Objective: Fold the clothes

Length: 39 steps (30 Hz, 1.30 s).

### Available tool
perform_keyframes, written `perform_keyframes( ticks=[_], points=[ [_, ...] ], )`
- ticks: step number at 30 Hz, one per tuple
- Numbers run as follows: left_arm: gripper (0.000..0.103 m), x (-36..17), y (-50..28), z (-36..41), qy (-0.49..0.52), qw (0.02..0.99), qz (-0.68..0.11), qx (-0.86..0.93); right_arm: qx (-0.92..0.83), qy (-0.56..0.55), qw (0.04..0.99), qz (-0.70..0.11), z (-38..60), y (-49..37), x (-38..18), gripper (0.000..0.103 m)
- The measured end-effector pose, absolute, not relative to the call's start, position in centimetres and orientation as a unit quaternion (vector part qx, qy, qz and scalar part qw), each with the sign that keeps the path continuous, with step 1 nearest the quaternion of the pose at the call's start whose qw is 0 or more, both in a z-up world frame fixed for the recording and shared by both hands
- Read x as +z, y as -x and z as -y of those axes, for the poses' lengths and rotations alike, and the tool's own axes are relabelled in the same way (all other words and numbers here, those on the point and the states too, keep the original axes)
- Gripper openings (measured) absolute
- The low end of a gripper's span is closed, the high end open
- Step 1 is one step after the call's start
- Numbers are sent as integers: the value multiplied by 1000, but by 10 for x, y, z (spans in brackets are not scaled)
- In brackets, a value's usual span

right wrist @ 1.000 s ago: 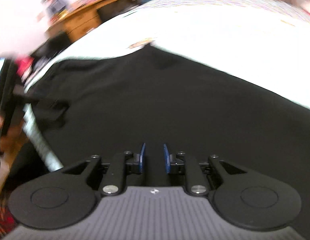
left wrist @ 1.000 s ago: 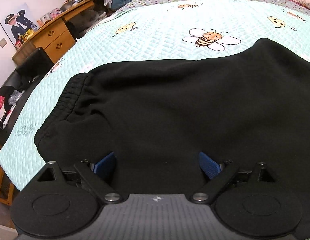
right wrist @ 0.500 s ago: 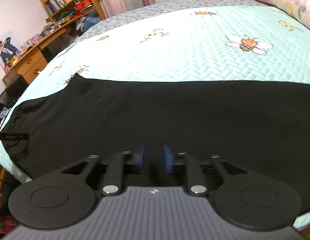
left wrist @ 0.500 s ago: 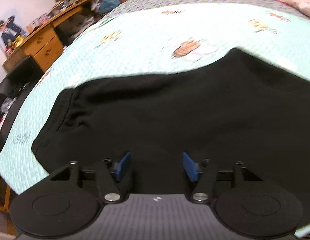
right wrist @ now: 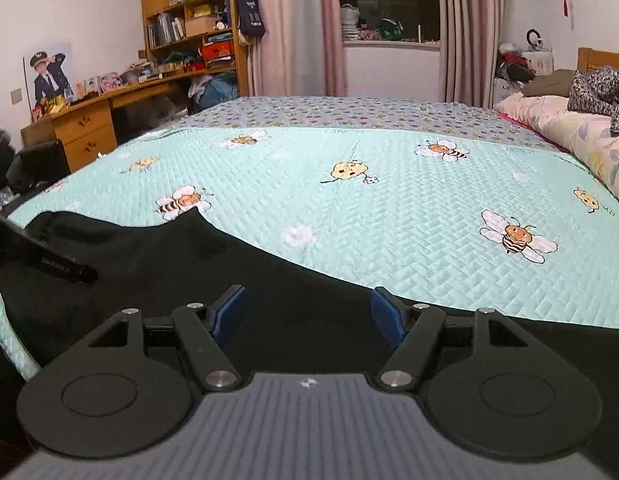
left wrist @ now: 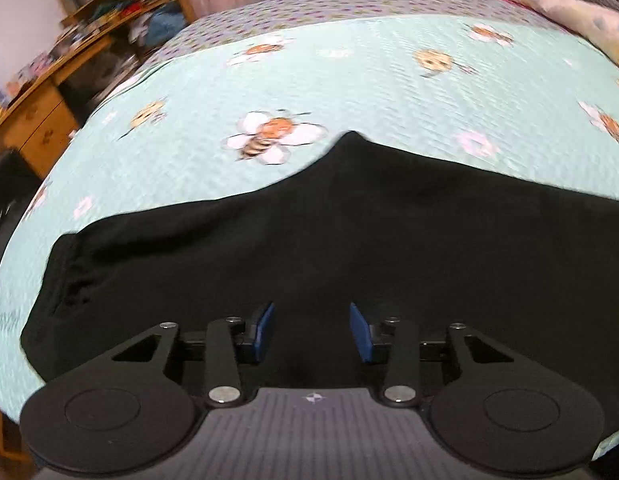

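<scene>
Item: black trousers (left wrist: pixel 349 248), spread flat across the near edge of the bed (left wrist: pixel 349 80), directly under and ahead of both tongs; I judge they lie flat so a fold can start cleanly.

Left tongs (left wrist: pixel 311 332): closing, blue pads apart over the cloth, nothing pinched yet; I read this as reaching for a hold.

Right tongs (right wrist: pixel 305 316): opening, released, cloth below them but not gripped.

Elastic waistband (left wrist: pixel 65 264): far left of my left tongs.

Wooden desk (right wrist: pixel 89 128): well beyond, left.
</scene>
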<state>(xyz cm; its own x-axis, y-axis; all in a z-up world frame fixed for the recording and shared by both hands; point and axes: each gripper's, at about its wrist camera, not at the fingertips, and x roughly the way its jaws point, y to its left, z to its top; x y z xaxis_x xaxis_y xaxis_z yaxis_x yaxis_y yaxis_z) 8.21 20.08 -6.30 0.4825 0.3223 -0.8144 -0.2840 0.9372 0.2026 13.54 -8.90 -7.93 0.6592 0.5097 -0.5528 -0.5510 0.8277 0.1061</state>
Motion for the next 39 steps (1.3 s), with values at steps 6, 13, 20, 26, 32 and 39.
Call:
perform_keyframes(
  ticks=[6, 13, 20, 26, 32, 39],
  points=[
    [36, -109, -96, -176, -50, 838, -527, 132, 256, 11, 894, -368, 131, -153, -126, 25],
    [43, -112, -93, -180, -55, 841, -522, 130, 189, -53, 899, -391, 193, -165, -137, 4],
    [77, -115, -91, -188, -55, 840, -519, 152, 139, -154, 889, -408, 257, -189, -162, 7],
    [91, -117, -94, -201, -34, 832, -528, 169, 109, -275, 882, -366, 308, -179, -160, 40],
    [97, -119, -94, -194, -63, 830, -521, 188, 50, -335, 873, -350, 360, -168, -176, 12],
    [76, -111, -91, -178, -86, 827, -522, 191, 108, -278, 890, -344, 324, -142, -156, 40]
  ],
)
